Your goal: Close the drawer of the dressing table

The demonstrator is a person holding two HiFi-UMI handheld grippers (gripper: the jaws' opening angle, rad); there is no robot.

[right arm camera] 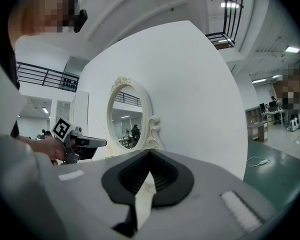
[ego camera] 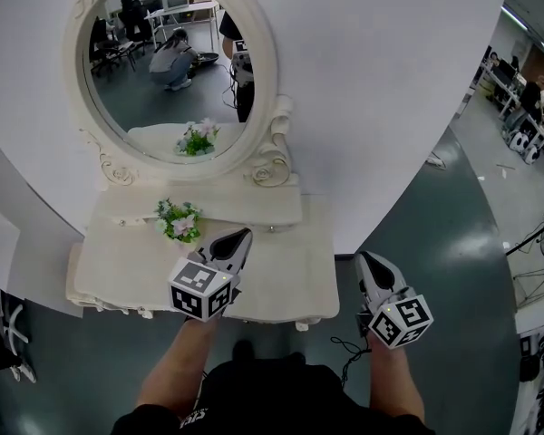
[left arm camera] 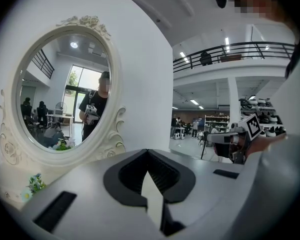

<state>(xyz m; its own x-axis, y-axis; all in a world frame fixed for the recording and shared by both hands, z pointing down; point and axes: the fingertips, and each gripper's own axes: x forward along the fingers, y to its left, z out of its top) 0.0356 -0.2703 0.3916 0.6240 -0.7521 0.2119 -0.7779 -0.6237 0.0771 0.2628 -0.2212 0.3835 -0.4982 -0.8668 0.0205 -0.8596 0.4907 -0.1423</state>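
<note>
Both of my claws are closed and empty: the left claw (ego camera: 240, 238) has its dark ribbed pads meeting at the tip in its own view (left arm camera: 148, 153), and the right claw (ego camera: 366, 261) shows the same pinched wedge (right arm camera: 149, 153). The oval mirror (ego camera: 177, 71) is smooth glass in a cream frame carved with scrolls and a floral crest. Just below the mirror runs the drawer (ego camera: 245, 225), a narrow cream front with small round metal knobs; it looks pushed in flush with its low tier. A small bunch of pale flowers (ego camera: 179, 220) with green leaves stands below the mirror, left of my left claw. The counter (ego camera: 290, 279), matte cream with a wavy carved edge, spreads below the mirror, and my left claw hangs over it while the right one is off its right end, above the grey-green floor (ego camera: 435, 225). Only the head view shows the drawer and the countertop. The left gripper view alone shows a person reflected in the mirror (left arm camera: 65, 104). The right gripper view alone shows the tall, smooth white panel (right arm camera: 195, 94) behind the mirror.
</note>
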